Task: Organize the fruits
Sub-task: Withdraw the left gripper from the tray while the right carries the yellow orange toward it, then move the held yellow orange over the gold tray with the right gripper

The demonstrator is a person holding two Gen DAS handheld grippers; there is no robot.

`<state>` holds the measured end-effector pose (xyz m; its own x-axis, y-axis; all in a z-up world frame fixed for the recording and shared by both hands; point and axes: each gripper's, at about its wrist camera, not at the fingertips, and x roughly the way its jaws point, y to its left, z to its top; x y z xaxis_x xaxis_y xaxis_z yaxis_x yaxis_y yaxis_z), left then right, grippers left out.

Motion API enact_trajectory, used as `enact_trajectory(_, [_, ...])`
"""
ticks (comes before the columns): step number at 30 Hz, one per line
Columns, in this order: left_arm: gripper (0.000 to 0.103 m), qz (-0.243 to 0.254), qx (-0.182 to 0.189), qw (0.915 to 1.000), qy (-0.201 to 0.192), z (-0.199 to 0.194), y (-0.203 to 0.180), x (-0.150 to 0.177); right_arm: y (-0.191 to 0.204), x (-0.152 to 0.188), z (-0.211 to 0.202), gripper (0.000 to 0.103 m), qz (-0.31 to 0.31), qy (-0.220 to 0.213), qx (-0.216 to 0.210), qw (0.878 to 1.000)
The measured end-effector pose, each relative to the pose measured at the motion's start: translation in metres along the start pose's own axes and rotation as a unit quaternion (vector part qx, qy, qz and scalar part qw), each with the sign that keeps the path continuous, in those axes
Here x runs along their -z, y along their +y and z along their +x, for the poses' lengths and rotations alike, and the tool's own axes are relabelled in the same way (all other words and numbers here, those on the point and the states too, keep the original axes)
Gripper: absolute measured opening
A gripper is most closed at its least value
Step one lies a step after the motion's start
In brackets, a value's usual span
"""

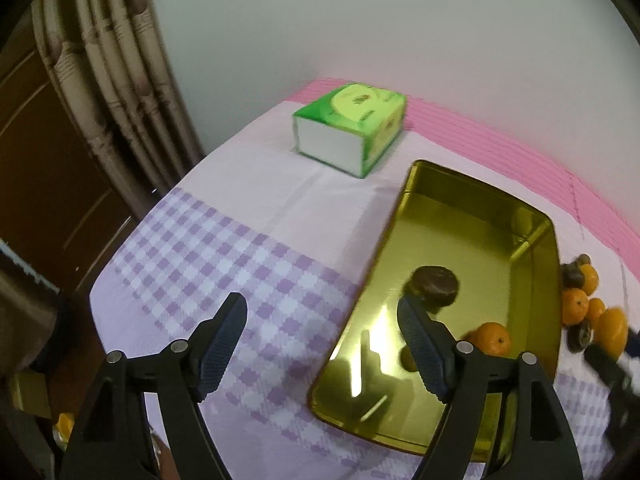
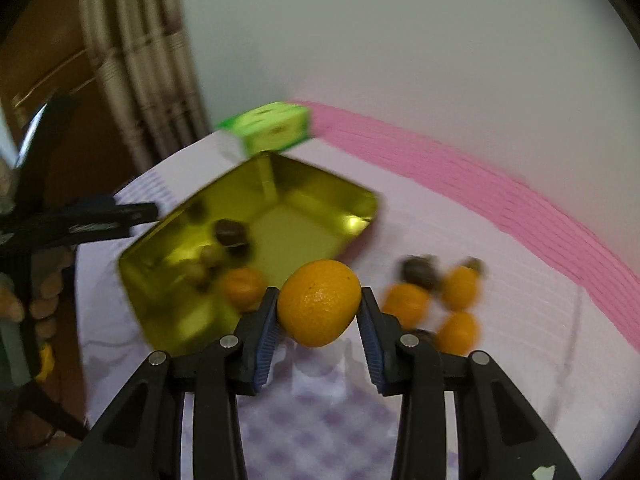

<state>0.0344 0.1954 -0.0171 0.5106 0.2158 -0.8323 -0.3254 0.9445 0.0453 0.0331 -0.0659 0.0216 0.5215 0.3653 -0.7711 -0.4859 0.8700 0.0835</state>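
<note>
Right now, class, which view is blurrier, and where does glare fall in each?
The right wrist view is blurrier: gold tray, tissue box and loose oranges smear, while the held orange stays fairly sharp. The left wrist view is crisper; white glare streaks mark the tray floor.

L hand-held gripper (image 1: 322, 334) open; orange (image 1: 491, 338), dark fruit (image 1: 436, 285) in tray (image 1: 400, 216).

Five oranges (image 2: 319, 303), three dark fruits (image 1: 435, 285).
</note>
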Motion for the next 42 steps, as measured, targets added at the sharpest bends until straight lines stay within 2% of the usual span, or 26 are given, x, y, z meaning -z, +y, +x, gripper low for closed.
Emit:
enact_trajectory(7, [0.078,-0.02,-0.016,0.9996,0.013,0.002,0.013,0.003,0.056,-0.004,0.024,0.036,-0.062,0.033,-0.038,0.997])
enact_trajectory(13, [0.078,-0.038,-0.02,0.999,0.012,0.001,0.022,0.003,0.065,0.006,0.046,0.036,-0.073,0.071,-0.049,0.994])
enact_trajectory(16, [0.078,-0.045,-0.022,0.9984,0.027,0.008,0.026,0.003,0.069,0.01,0.052,0.036,-0.078,0.081,-0.047,0.993])
enact_trajectory(26, [0.078,-0.049,-0.012,0.9982,0.032,0.009,0.027,0.002,0.072,0.008,0.063,0.036,-0.098,0.075,-0.007,0.992])
enact_trajectory(35, [0.078,-0.046,0.002,0.9985,0.027,0.007,0.023,0.002,0.072,0.009,0.068,0.036,-0.098,0.075,-0.006,0.992])
enact_trajectory(39, [0.078,-0.042,0.027,0.9983,0.029,0.006,0.018,0.003,0.074,0.01,0.067,0.036,-0.1,0.073,-0.001,0.992])
enact_trajectory(42, [0.078,-0.037,0.031,0.9986,0.023,0.003,0.015,0.003,0.074,0.01,0.067,0.036,-0.099,0.073,-0.001,0.992])
